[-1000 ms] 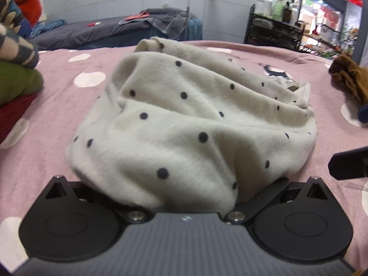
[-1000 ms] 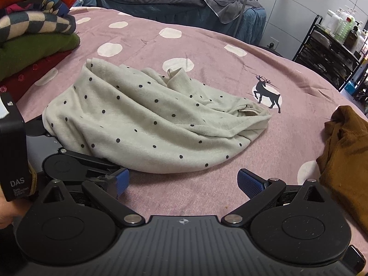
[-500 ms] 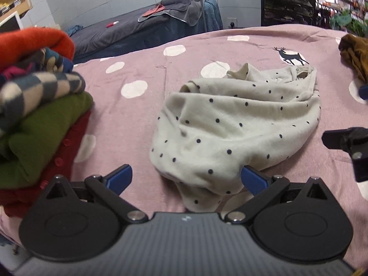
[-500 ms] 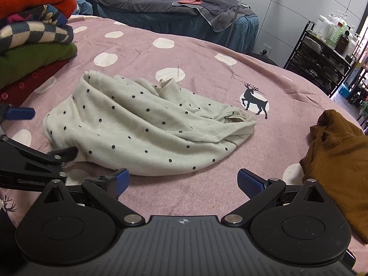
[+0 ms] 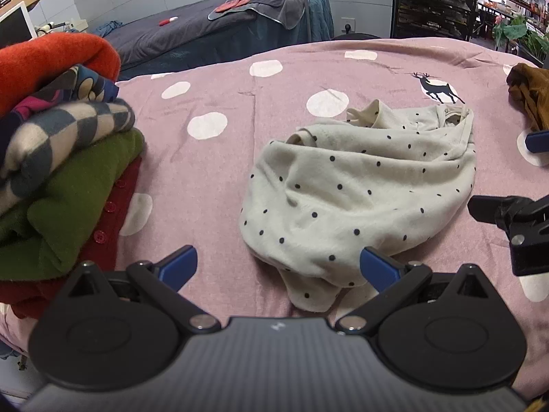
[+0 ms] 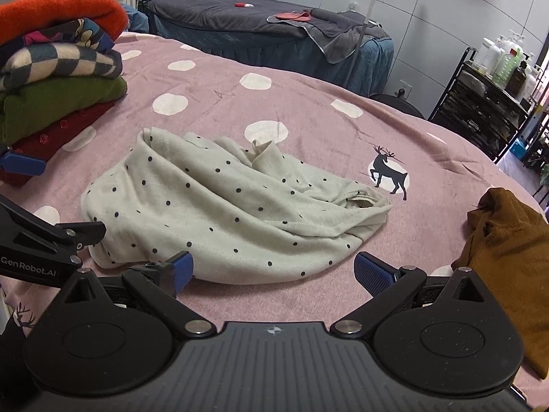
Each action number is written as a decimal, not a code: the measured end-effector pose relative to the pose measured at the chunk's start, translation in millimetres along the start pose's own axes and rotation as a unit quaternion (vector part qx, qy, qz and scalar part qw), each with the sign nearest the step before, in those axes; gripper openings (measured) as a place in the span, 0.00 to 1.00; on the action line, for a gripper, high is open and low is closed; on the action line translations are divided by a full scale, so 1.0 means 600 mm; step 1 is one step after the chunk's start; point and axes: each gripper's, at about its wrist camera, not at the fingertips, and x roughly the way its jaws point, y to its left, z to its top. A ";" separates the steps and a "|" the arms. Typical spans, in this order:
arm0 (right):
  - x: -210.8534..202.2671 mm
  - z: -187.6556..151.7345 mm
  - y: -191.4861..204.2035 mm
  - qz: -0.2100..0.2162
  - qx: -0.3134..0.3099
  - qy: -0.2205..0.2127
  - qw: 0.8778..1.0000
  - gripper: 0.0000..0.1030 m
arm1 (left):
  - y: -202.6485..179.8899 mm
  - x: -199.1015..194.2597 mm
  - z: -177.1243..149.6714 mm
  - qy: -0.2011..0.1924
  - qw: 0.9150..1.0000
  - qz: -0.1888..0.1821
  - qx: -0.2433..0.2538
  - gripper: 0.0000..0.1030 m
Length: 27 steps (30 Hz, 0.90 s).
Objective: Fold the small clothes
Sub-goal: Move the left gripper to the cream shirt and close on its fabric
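A cream garment with dark dots (image 5: 363,192) lies crumpled on the pink spotted bedspread (image 5: 212,178); it also shows in the right wrist view (image 6: 219,213). My left gripper (image 5: 278,267) is open and empty, just short of the garment's near edge. My right gripper (image 6: 271,271) is open and empty at the garment's near hem. The left gripper's arm shows at the left of the right wrist view (image 6: 41,243). The right gripper's finger shows at the right of the left wrist view (image 5: 507,216).
A stack of folded clothes (image 5: 58,158) in orange, checked, green and red stands at the left, also in the right wrist view (image 6: 58,82). A brown garment (image 6: 507,261) lies at the right. A dark bed (image 6: 267,31) and a shelf rack (image 6: 487,103) stand beyond.
My left gripper let go of the dotted garment, opened and pulled back and up. The garment now lies loose on the bedspread. My right gripper rose slightly and stayed open.
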 end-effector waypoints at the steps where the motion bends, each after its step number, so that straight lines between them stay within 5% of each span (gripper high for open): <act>1: 0.001 0.000 -0.001 0.003 0.004 0.001 1.000 1.00 | 0.001 0.001 0.000 0.000 1.000 0.002 0.001 1.00; 15: 0.020 -0.012 -0.003 0.016 0.025 -0.011 1.000 1.00 | 0.021 0.037 -0.013 0.016 1.000 0.001 -0.022 1.00; 20: 0.016 -0.023 -0.005 0.023 0.031 -0.047 0.998 1.00 | 0.066 0.042 -0.023 -0.018 0.998 -0.010 -0.067 1.00; 23: 0.011 -0.023 -0.010 0.031 0.040 -0.073 0.996 1.00 | 0.103 0.036 -0.026 -0.059 0.992 -0.034 -0.104 1.00; 27: 0.018 -0.013 -0.005 0.052 0.046 -0.094 0.993 1.00 | 0.137 0.044 -0.022 -0.080 0.976 -0.124 -0.158 1.00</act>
